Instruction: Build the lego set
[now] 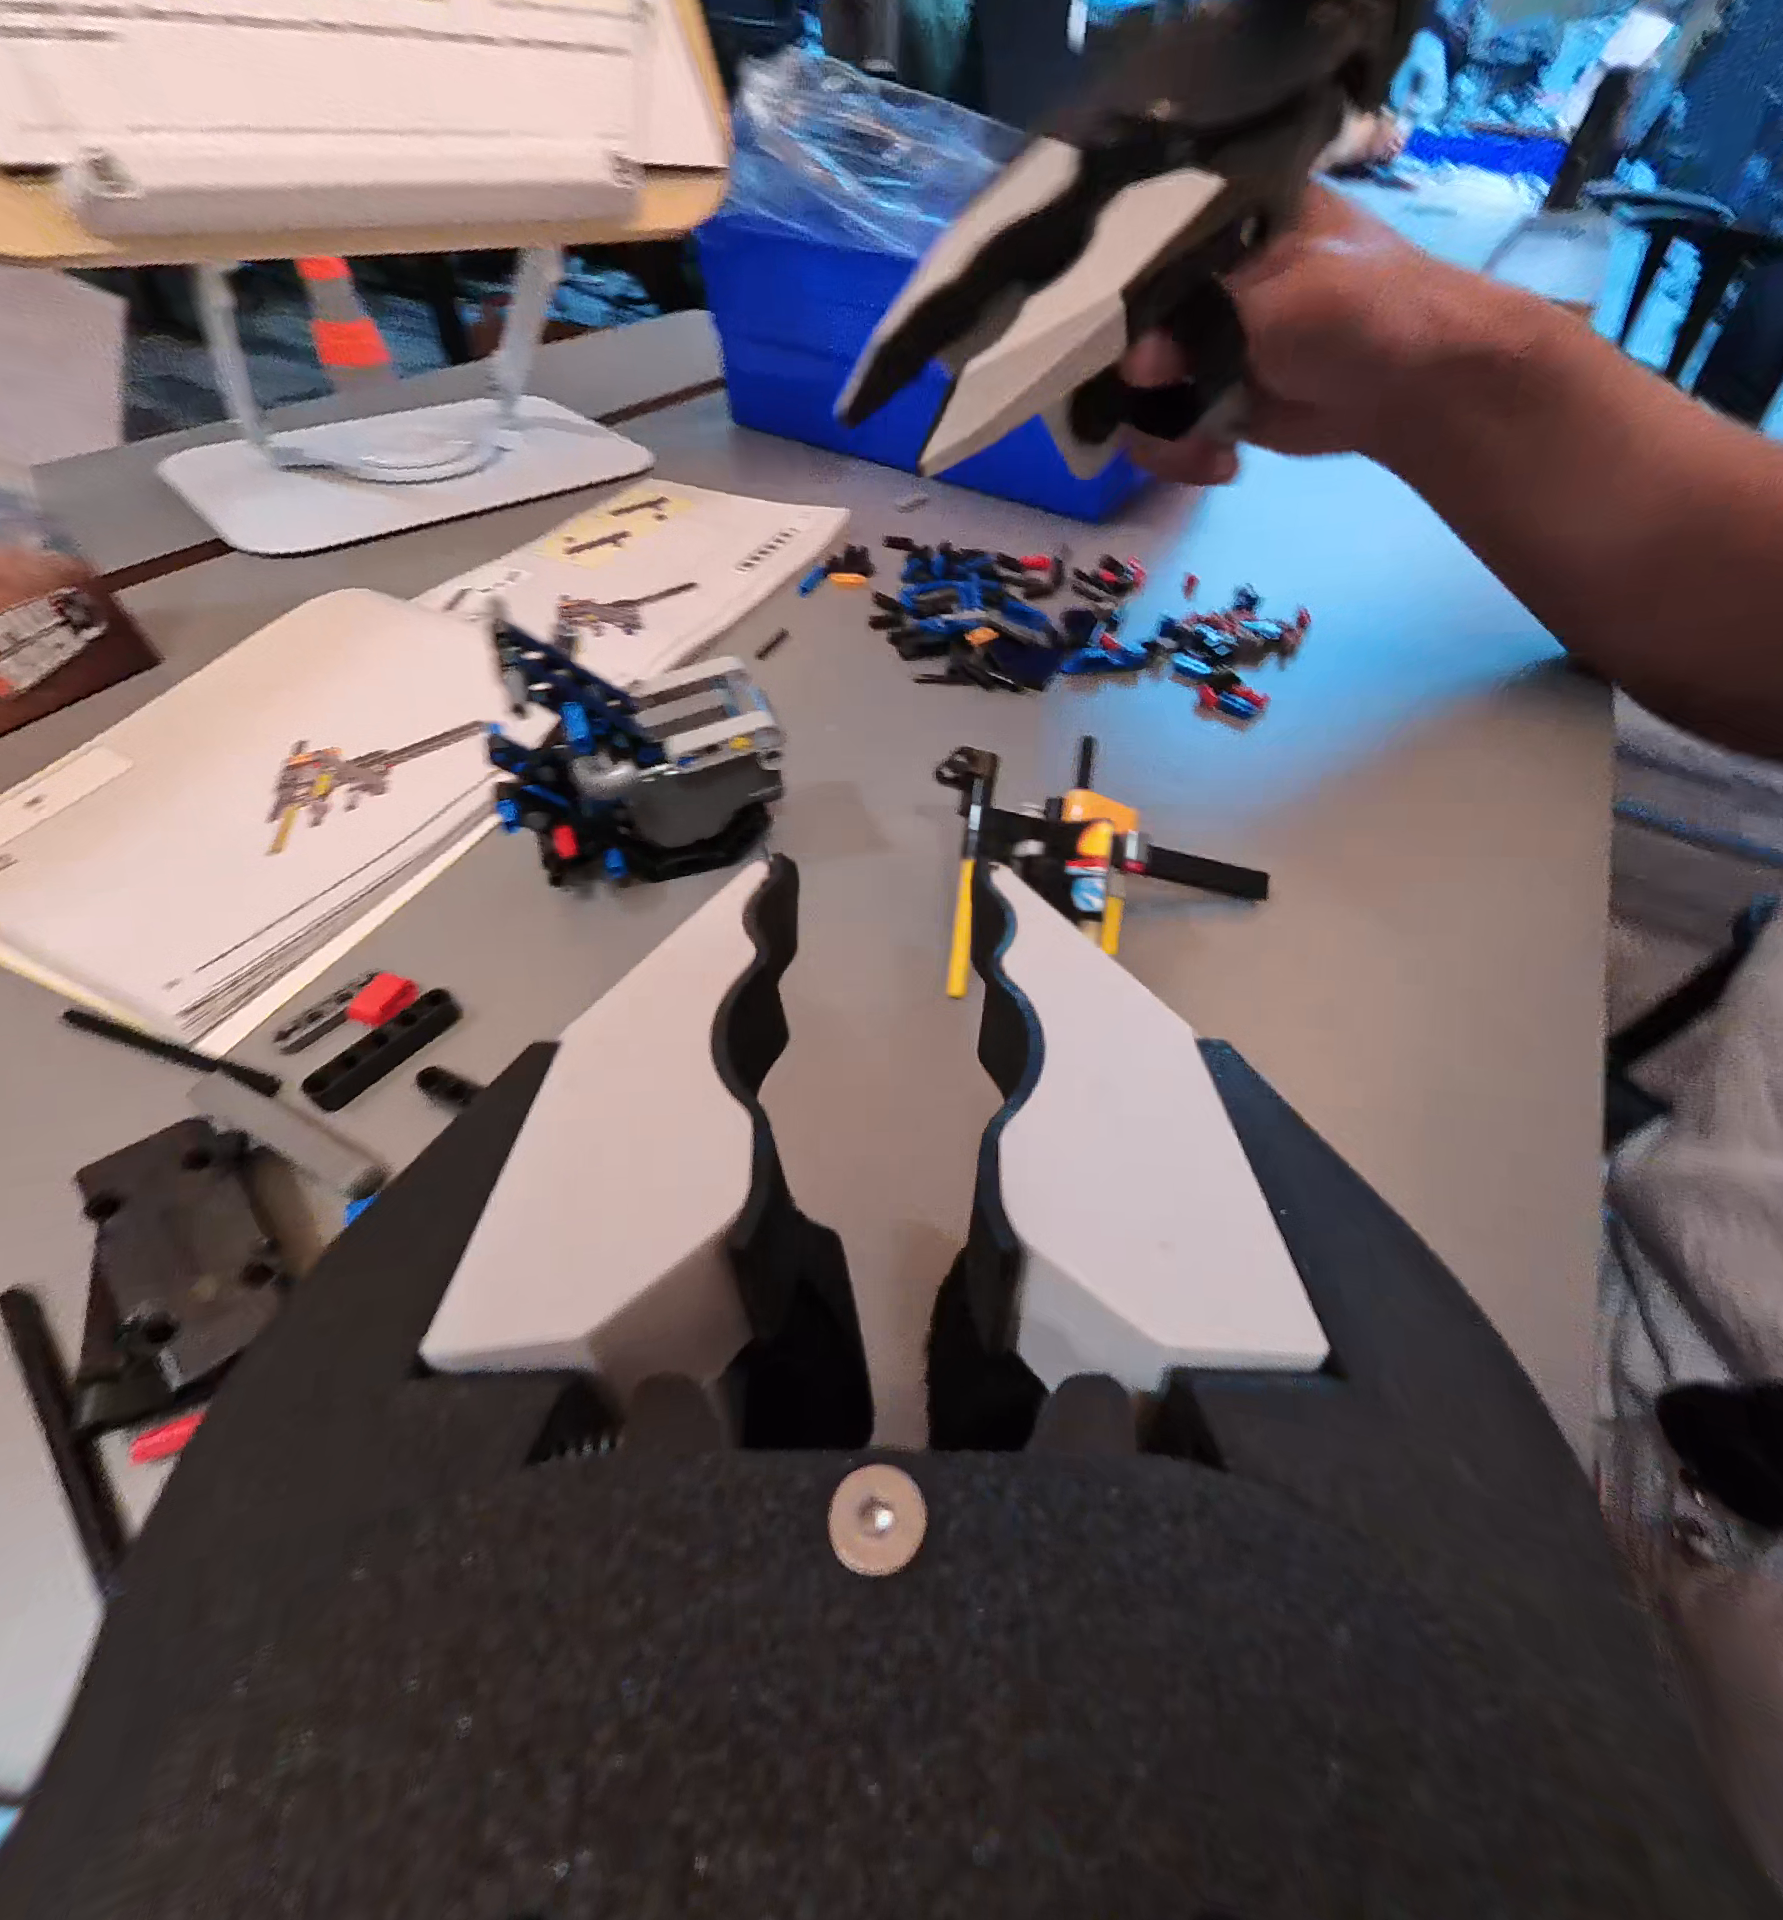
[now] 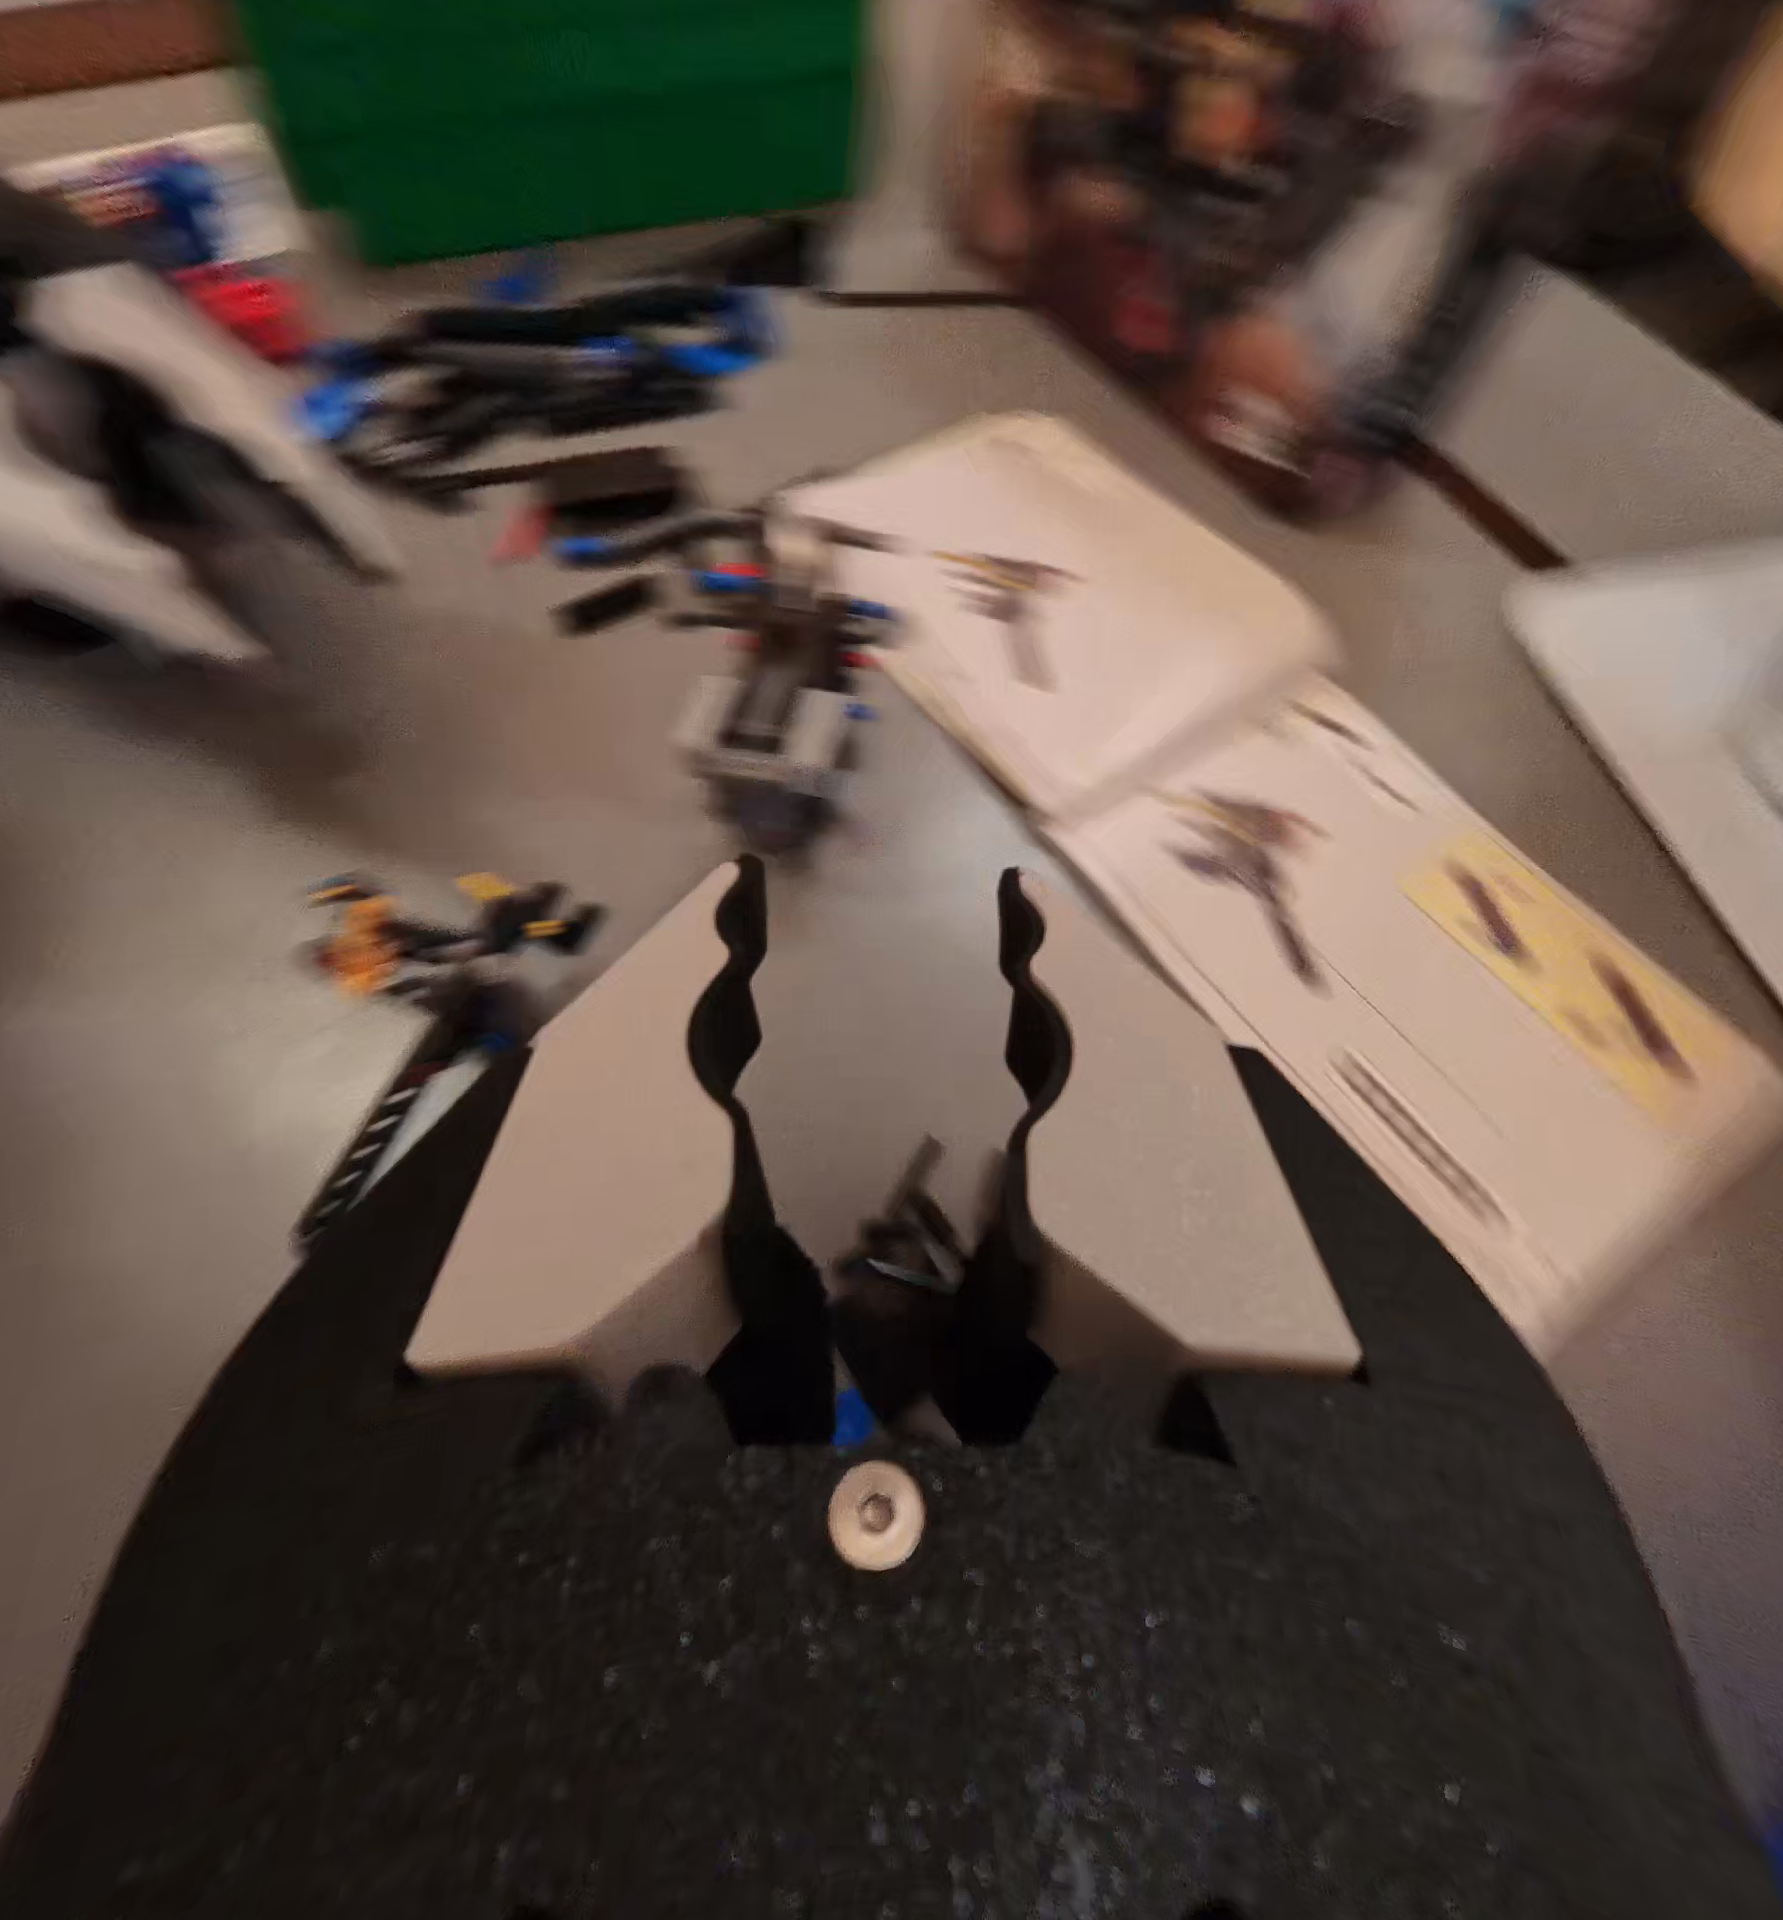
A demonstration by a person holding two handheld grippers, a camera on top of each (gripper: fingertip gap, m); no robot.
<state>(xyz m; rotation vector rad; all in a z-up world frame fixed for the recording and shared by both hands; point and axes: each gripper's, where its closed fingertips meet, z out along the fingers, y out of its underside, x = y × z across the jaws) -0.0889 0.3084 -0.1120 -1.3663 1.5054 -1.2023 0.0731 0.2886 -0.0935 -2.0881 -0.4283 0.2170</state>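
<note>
Lego pieces [image 1: 1084, 629] are scattered loose on the grey surface [image 1: 1334, 1039], near a blue bin [image 1: 825, 343] topped with clear plastic; its contents cannot be seen. A grey-and-blue partial build [image 1: 648, 769] is set beside the instruction booklet [image 1: 243, 800]. Both the left hand-held gripper [image 1: 882, 883] and the right hand-held gripper [image 1: 892, 431] are held released and empty.

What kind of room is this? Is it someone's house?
Probably not a house. It looks like a shared workroom or lab: a grey table with loose lego pieces, an open instruction booklet, a blue storage bin, and office chairs at more work areas behind.
</note>
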